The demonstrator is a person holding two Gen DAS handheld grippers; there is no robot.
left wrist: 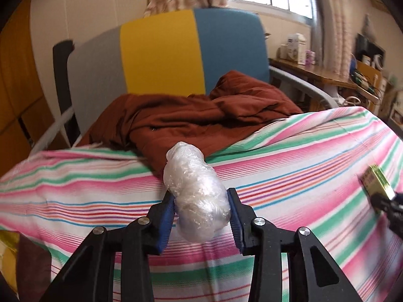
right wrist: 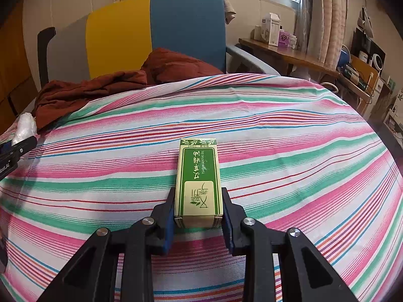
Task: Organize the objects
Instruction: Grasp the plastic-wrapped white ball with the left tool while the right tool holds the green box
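Note:
My left gripper point(left wrist: 201, 196) is shut on a clear plastic-wrapped bundle point(left wrist: 196, 196) and holds it over the striped cloth point(left wrist: 302, 156) of the table. My right gripper point(right wrist: 199, 193) is shut on a green and cream essential-oil box point(right wrist: 199, 176), which lies flat between the jaws over the striped cloth point(right wrist: 277, 125). In the left wrist view the box point(left wrist: 376, 183) and the right gripper point(left wrist: 388, 203) show at the far right edge. In the right wrist view the bundle point(right wrist: 24, 127) and the left gripper point(right wrist: 15, 151) show at the far left edge.
A rust-brown garment point(left wrist: 201, 115) lies crumpled at the table's far edge, in front of a grey, yellow and blue chair point(left wrist: 161, 58). A wooden desk point(right wrist: 289, 55) with boxes stands at the back right under the window.

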